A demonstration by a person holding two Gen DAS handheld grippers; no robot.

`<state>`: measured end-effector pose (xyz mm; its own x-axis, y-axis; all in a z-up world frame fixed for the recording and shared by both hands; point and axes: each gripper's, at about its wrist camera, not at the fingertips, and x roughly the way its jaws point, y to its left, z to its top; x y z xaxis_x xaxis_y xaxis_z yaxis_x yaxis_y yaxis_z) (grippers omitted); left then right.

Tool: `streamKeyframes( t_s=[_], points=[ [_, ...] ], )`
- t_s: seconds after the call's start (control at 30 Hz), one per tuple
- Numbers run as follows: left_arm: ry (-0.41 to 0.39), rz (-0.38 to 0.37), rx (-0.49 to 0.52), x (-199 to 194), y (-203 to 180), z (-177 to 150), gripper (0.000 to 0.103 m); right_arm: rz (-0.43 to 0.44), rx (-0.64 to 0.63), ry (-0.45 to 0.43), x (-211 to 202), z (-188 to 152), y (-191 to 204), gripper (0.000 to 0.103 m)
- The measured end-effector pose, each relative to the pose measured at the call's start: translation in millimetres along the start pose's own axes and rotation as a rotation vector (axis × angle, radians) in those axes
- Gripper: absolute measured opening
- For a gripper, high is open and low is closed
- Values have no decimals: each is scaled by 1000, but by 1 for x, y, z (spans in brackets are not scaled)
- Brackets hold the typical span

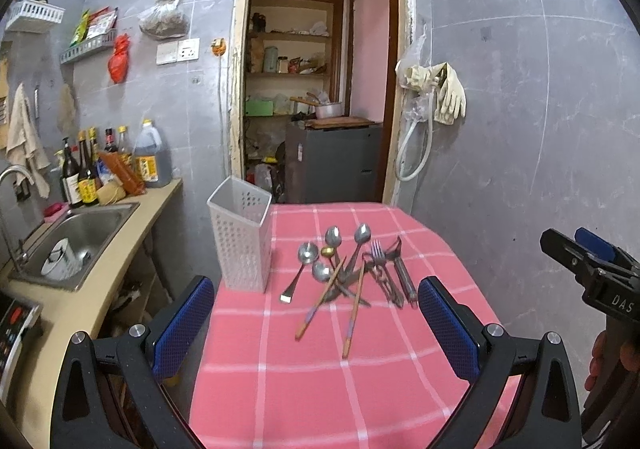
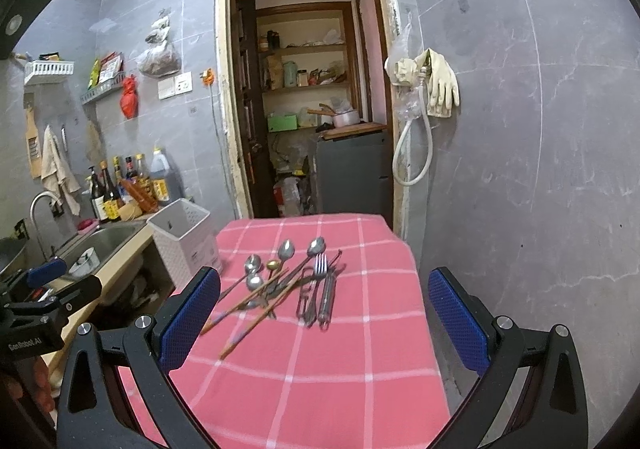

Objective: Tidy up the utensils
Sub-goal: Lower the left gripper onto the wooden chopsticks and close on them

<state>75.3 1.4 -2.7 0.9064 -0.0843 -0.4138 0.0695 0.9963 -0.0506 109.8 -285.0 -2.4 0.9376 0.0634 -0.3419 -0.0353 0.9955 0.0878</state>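
My left gripper (image 1: 316, 333) open and empty, my right gripper (image 2: 324, 325) same, pile mid-table (image 1: 360, 389): five spoons (image 1: 362, 235), two chopsticks (image 1: 352, 323), one fork (image 1: 378, 253), one white holder (image 1: 242, 237) beside pile, at table's left edge

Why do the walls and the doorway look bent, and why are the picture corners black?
Both wrist views use fisheye lenses: in the left wrist view the doorway bows, and black lens rim fills the corners; the right wrist view curves the wall tile lines likewise, while the utensils near the centre stay fairly sharp.
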Motion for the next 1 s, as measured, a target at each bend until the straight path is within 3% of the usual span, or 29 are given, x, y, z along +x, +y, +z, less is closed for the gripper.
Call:
streamKeyframes(
  t_s=[0.23,0.43,0.7,0.83,0.9,1.0],
  points=[
    [-54,-59,43,42,5,27,103,-42,10,-37,33,22,8,102],
    [-53,-130,51,80,15,43,103,-47,12,-44,69,41,9,102],
    [29,-244,69,137,7,49,103,-27,27,52,123,58,-10,102],
    [64,-258,60,164,0,45,103,13,54,99,155,56,-25,101],
    [85,-246,56,179,-4,44,103,35,62,124,176,53,-33,97],
    [111,-238,40,200,-10,39,100,74,70,164,206,48,-40,79]
  ],
)
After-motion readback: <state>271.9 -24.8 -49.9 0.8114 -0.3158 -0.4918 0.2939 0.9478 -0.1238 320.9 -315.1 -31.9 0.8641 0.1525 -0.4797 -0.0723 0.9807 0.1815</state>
